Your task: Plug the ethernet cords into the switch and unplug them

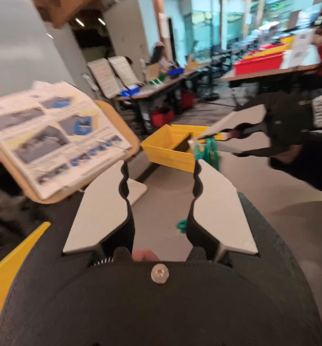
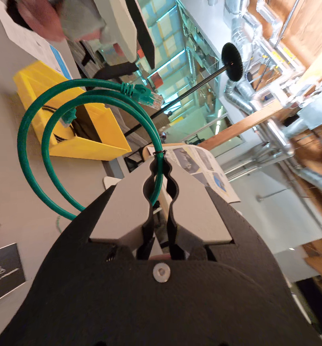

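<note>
Green coiled ethernet cord (image 2: 32, 149) pinched in right gripper (image 2: 158, 164) (w/ twist-tie), left gripper (image 1: 161, 168) spread apart, empty.

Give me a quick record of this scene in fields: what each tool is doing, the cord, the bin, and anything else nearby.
left tool: open, holding nothing, above the grey table
right tool: shut on the green ethernet cord, lifted off the table
cord state: coiled in loops, bound by a small tie at the fingertips; one clear plug hangs free
yellow bin: on the table, beyond both tools
instruction sheet: on a tilted board, left of the bin
switch: not identifiable in either view
</note>
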